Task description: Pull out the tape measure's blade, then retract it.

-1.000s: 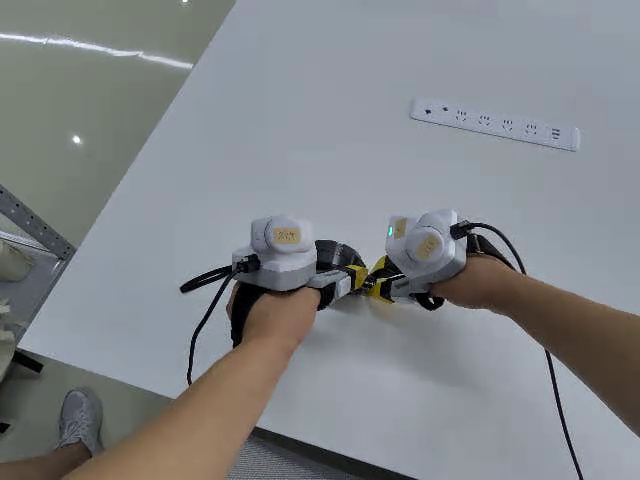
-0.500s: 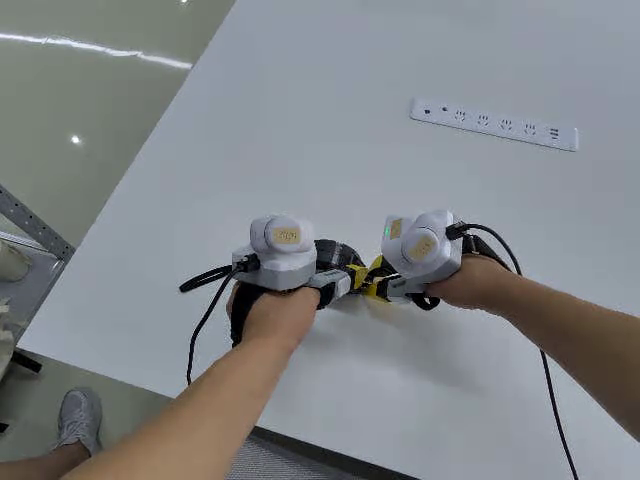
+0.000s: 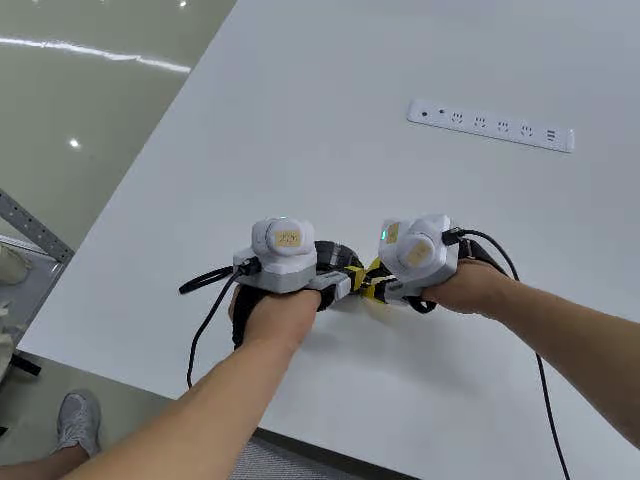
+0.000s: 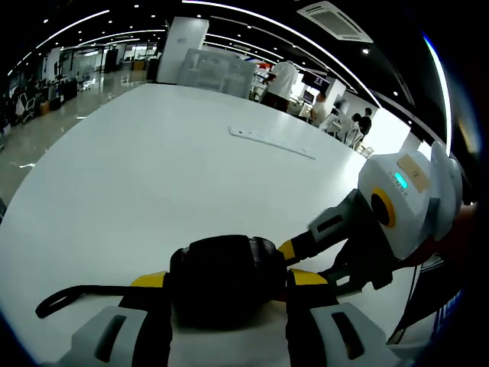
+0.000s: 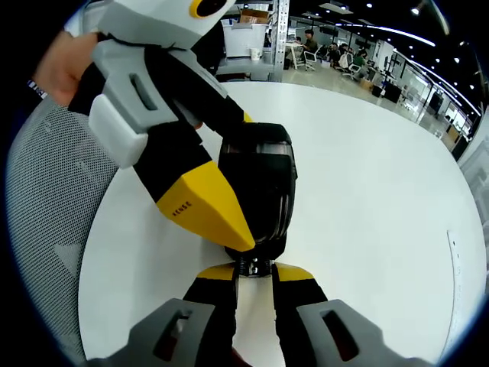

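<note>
A black tape measure (image 3: 336, 257) sits between the two grippers just over the white table (image 3: 300, 130). In the left gripper view its round black case (image 4: 221, 264) is clamped between the yellow-tipped jaws of my left gripper (image 4: 228, 280). My right gripper (image 5: 254, 275) faces the case (image 5: 257, 183) head-on, shut on the small blade tip (image 5: 254, 265) at the case's mouth. Hardly any blade is out. In the head view my left gripper (image 3: 340, 274) and right gripper (image 3: 368, 287) nearly touch.
A white power strip (image 3: 490, 125) lies at the far right of the table. The table's left edge (image 3: 110, 215) drops to a shiny floor, with a metal shelf frame (image 3: 30, 228) beyond. Black cables (image 3: 205, 320) trail from both grippers. People stand in the background (image 4: 286, 80).
My right gripper has drifted a little to the left, toward the left gripper, narrowing the gap between them. The left gripper and the case have stayed put.
</note>
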`<state>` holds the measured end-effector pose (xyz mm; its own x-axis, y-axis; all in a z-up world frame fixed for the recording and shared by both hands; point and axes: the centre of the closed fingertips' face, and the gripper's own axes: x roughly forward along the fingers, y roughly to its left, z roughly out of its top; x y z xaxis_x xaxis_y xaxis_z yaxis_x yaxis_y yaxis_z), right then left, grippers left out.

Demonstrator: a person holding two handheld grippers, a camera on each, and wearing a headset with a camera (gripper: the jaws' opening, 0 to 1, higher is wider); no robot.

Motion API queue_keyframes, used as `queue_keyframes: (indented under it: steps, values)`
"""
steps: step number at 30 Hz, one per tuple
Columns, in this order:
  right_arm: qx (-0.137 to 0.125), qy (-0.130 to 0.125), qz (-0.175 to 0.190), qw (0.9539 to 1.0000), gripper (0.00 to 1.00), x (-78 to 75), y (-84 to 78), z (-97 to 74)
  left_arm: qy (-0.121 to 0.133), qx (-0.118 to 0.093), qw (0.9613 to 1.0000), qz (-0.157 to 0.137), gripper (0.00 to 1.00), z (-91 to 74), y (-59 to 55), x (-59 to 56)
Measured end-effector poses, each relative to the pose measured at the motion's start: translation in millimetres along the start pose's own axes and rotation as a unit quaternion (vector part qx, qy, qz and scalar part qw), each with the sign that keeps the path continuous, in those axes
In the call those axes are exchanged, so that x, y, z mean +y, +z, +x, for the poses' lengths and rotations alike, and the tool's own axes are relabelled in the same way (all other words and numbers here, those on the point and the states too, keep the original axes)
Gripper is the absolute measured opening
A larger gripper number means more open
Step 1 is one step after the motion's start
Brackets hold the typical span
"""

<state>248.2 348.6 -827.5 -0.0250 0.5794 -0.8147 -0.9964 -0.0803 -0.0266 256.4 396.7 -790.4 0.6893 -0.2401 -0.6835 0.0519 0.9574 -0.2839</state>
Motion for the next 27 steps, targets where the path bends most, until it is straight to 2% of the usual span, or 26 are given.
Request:
queue_keyframes:
  steps: [4,8,14,21,24,27]
  values:
    - [0.002,-0.014,0.013,0.9998,0.18,-3.1,-1.9,-2.0,-0.004,-0.001,1.0000,0.001,0.57,-0.5,0.0,0.1]
    - [0.002,-0.018,0.030,0.9994,0.22,-2.5,-5.4,-4.9,-0.013,0.001,0.9999,-0.001,0.60,-2.3,0.4,-2.9]
    - [-0.017,-0.031,0.070,0.9969,0.29,-0.4,-4.3,-15.5,-0.023,0.008,0.9996,0.017,0.67,-5.8,-5.2,-9.6]
    - [-0.033,-0.044,0.100,0.9935,0.35,4.7,-1.4,-30.3,-0.025,0.008,0.9993,0.027,0.73,-15.7,-7.1,-6.1]
    - [-0.043,-0.050,0.115,0.9911,0.38,6.8,1.6,-38.2,-0.029,-0.006,0.9983,0.051,0.74,-23.3,-2.1,-5.8]
    - [-0.056,-0.053,0.136,0.9877,0.40,9.6,3.5,-46.1,-0.034,-0.011,0.9975,0.061,0.74,-30.5,-0.2,-5.4]
